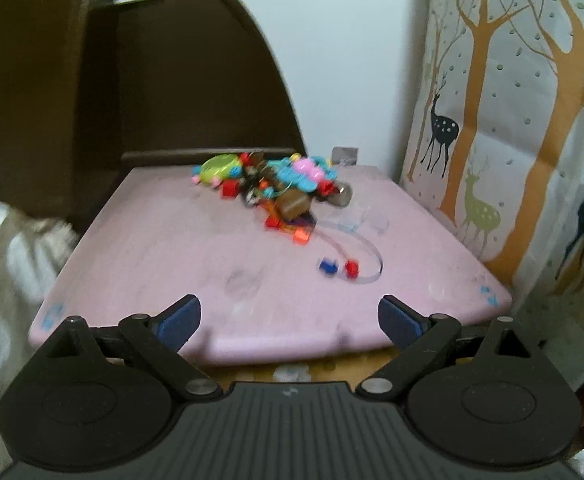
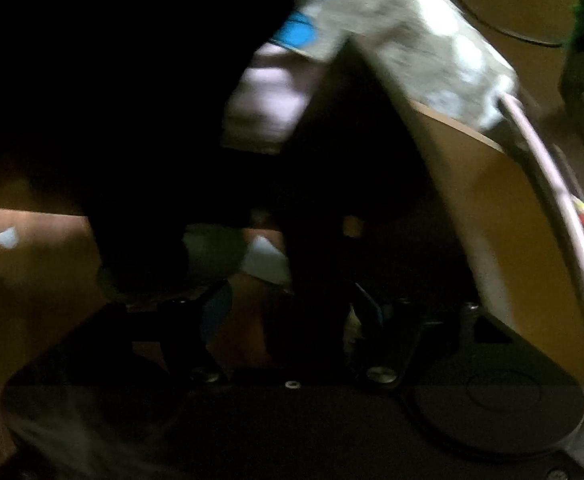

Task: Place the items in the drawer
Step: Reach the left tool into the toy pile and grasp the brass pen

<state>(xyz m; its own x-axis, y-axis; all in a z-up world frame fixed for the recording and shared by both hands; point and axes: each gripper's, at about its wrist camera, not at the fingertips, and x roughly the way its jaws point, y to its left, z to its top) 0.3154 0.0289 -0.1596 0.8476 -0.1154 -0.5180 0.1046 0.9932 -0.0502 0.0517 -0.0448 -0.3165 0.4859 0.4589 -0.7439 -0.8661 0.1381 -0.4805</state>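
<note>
A pile of small colourful toys (image 1: 269,188) lies at the back middle of a pink table top (image 1: 179,264). A loose blue piece (image 1: 328,266) and a red piece (image 1: 352,269) lie nearer, beside a clear strip. My left gripper (image 1: 289,318) is open and empty, hovering at the table's front edge, well short of the pile. My right gripper (image 2: 292,312) is low beside the furniture in a dark, blurred view; its fingers stand apart with nothing visible between them. No drawer is recognisable in either view.
A dark brown arched chair back (image 1: 151,80) stands behind the table. A tree-and-deer curtain (image 1: 512,120) hangs at the right. Grey printed cloth (image 1: 7,264) is at the left. In the right wrist view an orange-brown wooden panel (image 2: 504,240) meets the pink table edge (image 2: 564,220).
</note>
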